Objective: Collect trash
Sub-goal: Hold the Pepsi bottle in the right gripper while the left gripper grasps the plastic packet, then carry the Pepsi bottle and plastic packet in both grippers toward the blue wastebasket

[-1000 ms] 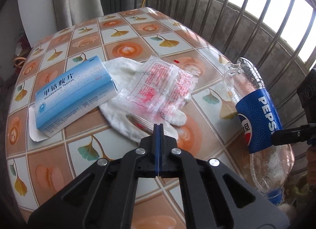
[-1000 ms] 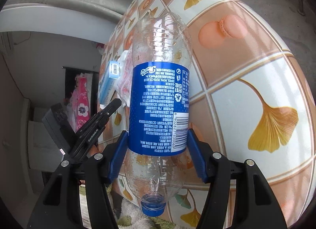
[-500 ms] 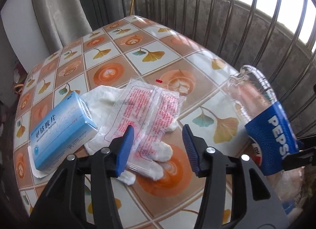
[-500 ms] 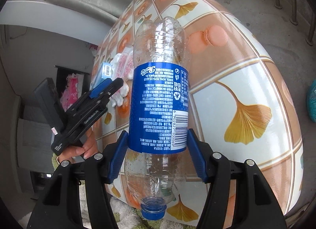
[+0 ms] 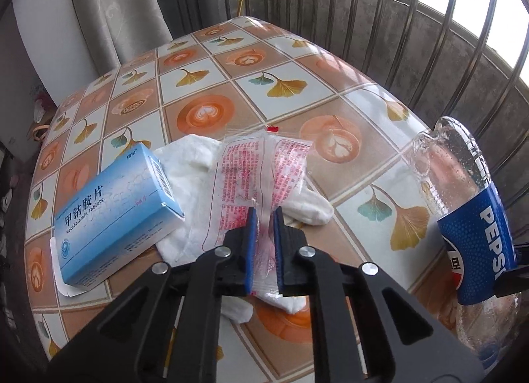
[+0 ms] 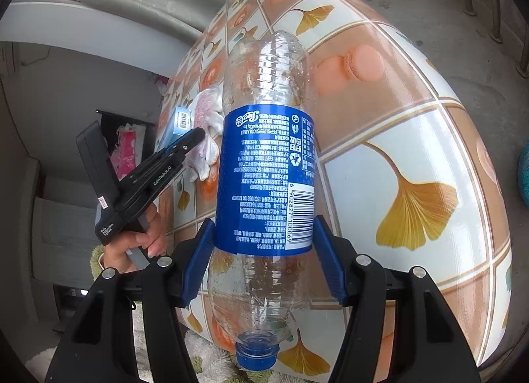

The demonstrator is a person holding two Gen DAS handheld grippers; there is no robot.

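A clear plastic wrapper with red print lies on a white cloth on the patterned table. My left gripper is closing its jaws on the wrapper's near edge, and the film is bunched between the blue pads. A light blue tablet box rests to its left, partly on the cloth. My right gripper is shut on an empty Pepsi bottle at the lower rim of its blue label, cap toward the camera. The bottle hangs over the table's right edge. In the right wrist view the left gripper touches the pile.
Metal window bars run along the far and right sides of the table. A grey curtain hangs at the back left. A person's hand holds the left gripper's handle. Bare tablecloth lies beyond the pile.
My left gripper went from shut to wide open, moved forward over the wrapper, and has closed on its near edge. The right gripper kept its hold on the bottle with little movement.
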